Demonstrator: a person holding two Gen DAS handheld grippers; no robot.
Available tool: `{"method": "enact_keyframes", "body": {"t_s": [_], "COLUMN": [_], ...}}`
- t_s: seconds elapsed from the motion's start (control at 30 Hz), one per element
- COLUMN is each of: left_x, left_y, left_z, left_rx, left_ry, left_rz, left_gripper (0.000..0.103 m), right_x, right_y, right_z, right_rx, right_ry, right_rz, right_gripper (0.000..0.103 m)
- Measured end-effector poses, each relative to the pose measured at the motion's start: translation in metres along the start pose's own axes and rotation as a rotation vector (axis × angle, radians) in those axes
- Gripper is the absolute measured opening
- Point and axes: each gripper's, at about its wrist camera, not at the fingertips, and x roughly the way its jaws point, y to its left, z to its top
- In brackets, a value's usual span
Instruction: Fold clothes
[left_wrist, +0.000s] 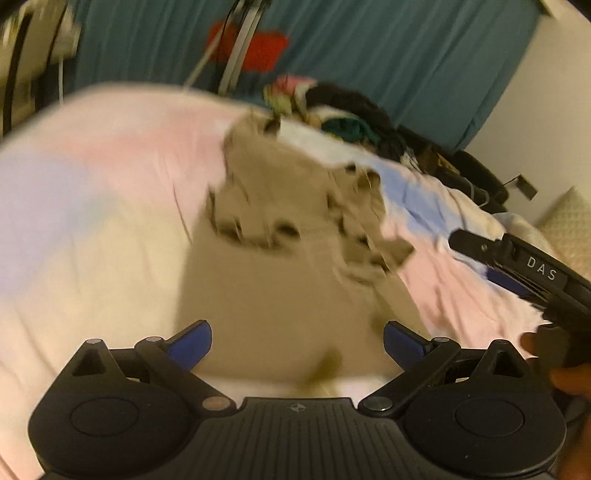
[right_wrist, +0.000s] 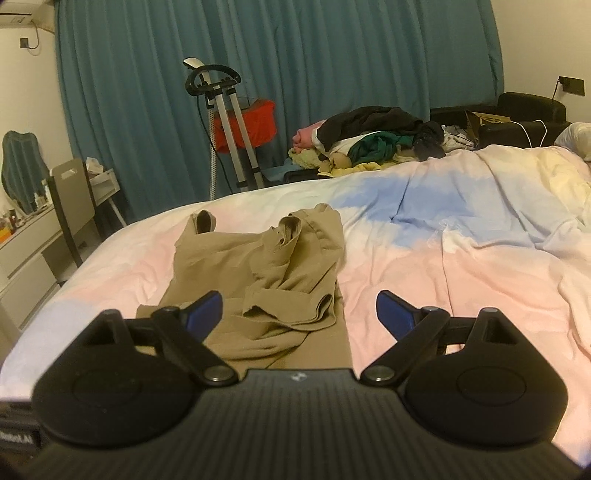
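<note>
Both tongs, left (left_wrist: 297, 345) & right (right_wrist: 299, 314), gape apart w/ nothing between, over the near edge of the bed (right_wrist: 461, 266) where the tan garment (right_wrist: 266, 266) lies part-folded: soft, light, floppy fabric, likely best pinched at hem corners.

Black ribbed left gripper (left_wrist: 297, 345); blue fingers (left_wrist: 192, 345); silver screws.

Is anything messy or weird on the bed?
Yes. The tan shirt on the bed looks half folded: its sleeves lie bunched and crooked across the middle. A jumbled heap of clothes sits at the bed's far edge. Both tongs are open and hold nothing.
</note>
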Motion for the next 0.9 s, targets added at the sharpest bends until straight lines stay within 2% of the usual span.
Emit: {"method": "enact_keyframes", "body": {"t_s": [0.13, 0.23, 0.33, 0.4, 0.47, 0.5, 0.53, 0.57, 0.6, 0.67, 0.73, 0.9], "left_x": [0.023, 0.039, 0.047, 0.045, 0.042, 0.040, 0.039, 0.038, 0.036, 0.034, 0.029, 0.021], "left_y": [0.017, 0.033, 0.048, 0.054, 0.057, 0.060, 0.063, 0.067, 0.070, 0.075, 0.077, 0.081], "left_z": [-0.009, -0.010, -0.011, -0.012, -0.015, -0.017, -0.019, -0.020, -0.021, -0.023, -0.023, -0.019], "left_rx": [-0.133, -0.228, -0.354, -0.404, -0.430, -0.448, -0.469, -0.490, -0.507, -0.530, -0.551, -0.601], "left_ry": [0.094, 0.090, 0.063, 0.029, 0.006, -0.002, -0.008, -0.015, -0.020, -0.031, -0.054, -0.114], "left_rz": [-0.048, -0.023, -0.028, -0.024, -0.001, 0.002, 0.004, 0.006, 0.008, 0.002, -0.017, -0.085], "left_gripper": [0.097, 0.092, 0.088, 0.078, 0.061, 0.058, 0.050, 0.038, 0.033, 0.018, 0.010, 0.007], "right_x": [-0.002, -0.001, 0.003, 0.005, 0.006, 0.007, 0.007, 0.007, 0.007, 0.011, 0.016, 0.037], "right_y": [0.002, 0.003, 0.002, 0.002, 0.001, 0.001, 0.000, -0.001, -0.003, -0.007, -0.015, -0.038], "right_z": [-0.001, -0.001, -0.002, -0.003, -0.004, -0.005, -0.006, -0.006, -0.007, -0.012, -0.022, -0.070], "right_rx": [-0.013, -0.016, -0.009, -0.007, -0.003, 0.002, 0.014, 0.033, 0.058, 0.147, 0.287, 0.747], "right_ry": [-0.008, -0.017, -0.016, -0.010, -0.002, 0.003, 0.011, 0.024, 0.041, 0.106, 0.205, 0.471], "right_rz": [-0.002, -0.009, -0.012, -0.016, -0.018, -0.017, -0.012, -0.005, 0.005, 0.056, 0.144, 0.416], "right_gripper": [0.092, 0.092, 0.092, 0.092, 0.092, 0.092, 0.092, 0.092, 0.092, 0.091, 0.091, 0.091]}}
